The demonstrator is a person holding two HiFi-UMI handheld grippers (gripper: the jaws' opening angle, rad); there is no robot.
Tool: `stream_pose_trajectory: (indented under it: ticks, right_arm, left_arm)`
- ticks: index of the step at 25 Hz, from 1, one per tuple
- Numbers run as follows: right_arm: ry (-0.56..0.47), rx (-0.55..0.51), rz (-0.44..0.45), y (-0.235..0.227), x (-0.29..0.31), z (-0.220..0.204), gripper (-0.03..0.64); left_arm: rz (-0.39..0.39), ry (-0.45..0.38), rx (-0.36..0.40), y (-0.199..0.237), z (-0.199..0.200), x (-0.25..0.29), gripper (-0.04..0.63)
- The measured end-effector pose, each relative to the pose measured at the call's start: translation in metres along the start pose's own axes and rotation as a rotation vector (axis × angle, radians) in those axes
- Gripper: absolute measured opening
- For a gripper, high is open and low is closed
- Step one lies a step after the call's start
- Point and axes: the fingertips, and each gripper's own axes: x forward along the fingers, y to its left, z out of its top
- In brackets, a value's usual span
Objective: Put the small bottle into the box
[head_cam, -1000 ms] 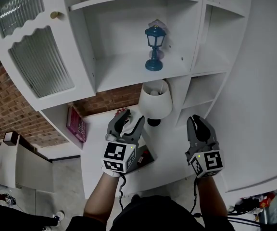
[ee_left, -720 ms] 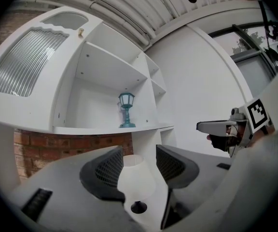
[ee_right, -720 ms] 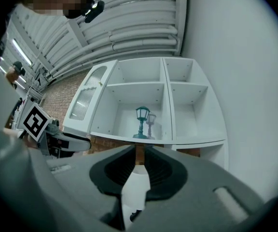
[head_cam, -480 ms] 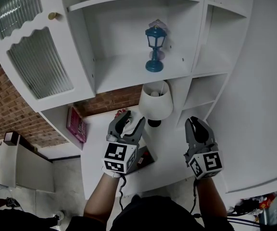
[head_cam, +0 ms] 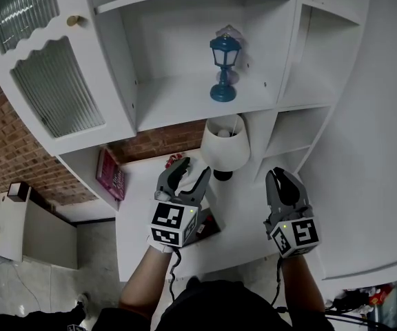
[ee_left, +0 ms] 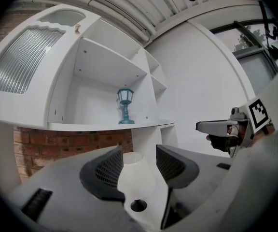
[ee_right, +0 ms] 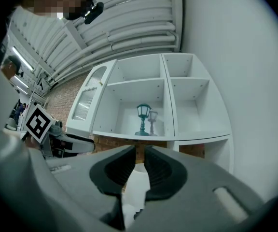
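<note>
The left gripper point(head_cam: 190, 171) is wide open and empty, the right gripper point(head_cam: 282, 176) is squeezed closed on nothing, and the dark box point(head_cam: 209, 223) peeks out under the left one at the lower middle; I cannot spot the small bottle.

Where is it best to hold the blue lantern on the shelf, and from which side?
Probably grip the blue lantern at its thin stem, between the wider head and round base, coming level from the open front of the shelf, since it stands upright.
</note>
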Motion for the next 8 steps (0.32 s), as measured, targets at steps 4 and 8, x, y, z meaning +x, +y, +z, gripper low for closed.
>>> stream_pose_trajectory:
  ticks: [4, 8]
  right_arm:
    - [0.001, 0.005, 0.011, -0.006, 0.000, -0.002, 0.046]
    - [0.007, 0.011, 0.018, -0.015, -0.003, -0.005, 0.046]
  left_arm:
    - [0.007, 0.008, 0.004, -0.007, -0.001, 0.005, 0.212]
    - [0.011, 0.011, 0.026, -0.014, -0.003, 0.010, 0.211]
